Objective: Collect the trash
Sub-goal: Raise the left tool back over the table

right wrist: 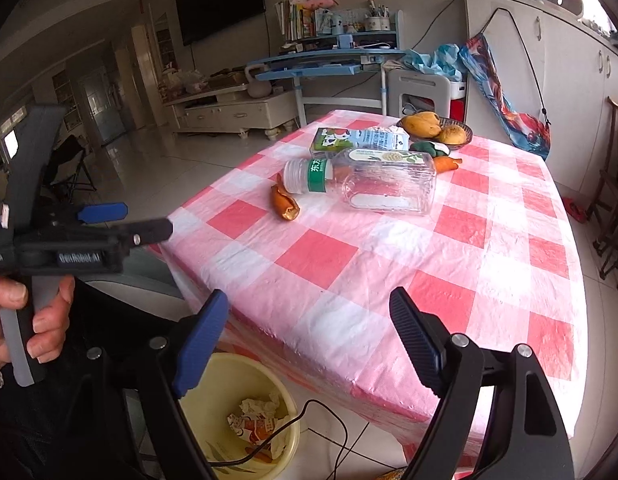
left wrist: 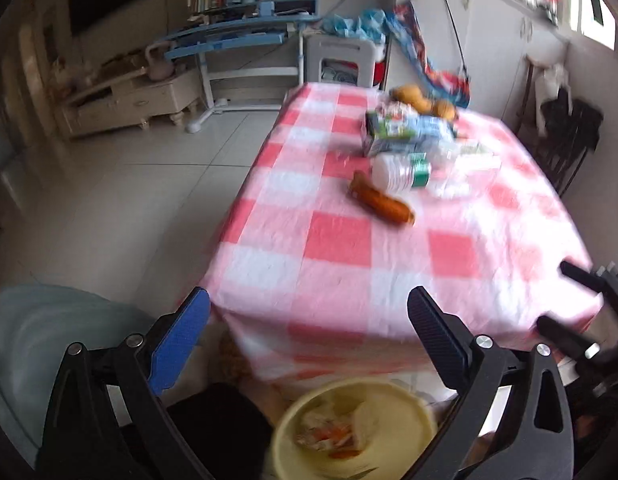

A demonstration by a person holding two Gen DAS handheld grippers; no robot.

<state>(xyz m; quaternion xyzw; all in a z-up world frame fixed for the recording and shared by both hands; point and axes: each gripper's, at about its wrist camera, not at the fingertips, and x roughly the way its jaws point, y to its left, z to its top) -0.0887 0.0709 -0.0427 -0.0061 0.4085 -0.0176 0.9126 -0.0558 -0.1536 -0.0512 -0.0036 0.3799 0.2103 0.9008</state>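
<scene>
A yellow trash bin [right wrist: 225, 376] stands on the floor at the table's near corner, with crumpled paper and a wrapper [right wrist: 257, 420] inside; it also shows in the left wrist view [left wrist: 409, 400]. On the checked tablecloth lie an orange peel piece [right wrist: 285, 202], an empty clear plastic bottle [right wrist: 373, 184] and a milk carton [right wrist: 349, 138]. My left gripper [left wrist: 309, 328] is open and empty above the bin; it also shows in the right wrist view [right wrist: 133, 220]. My right gripper [right wrist: 309, 344] is open and empty over the table's near edge.
A basket of mangoes [right wrist: 437, 126] and a toy carrot [right wrist: 447, 163] sit at the table's far end. A black cable [right wrist: 325, 420] trails on the floor by the bin. Chairs [right wrist: 613, 216] stand on the right, a blue desk [right wrist: 329, 64] behind.
</scene>
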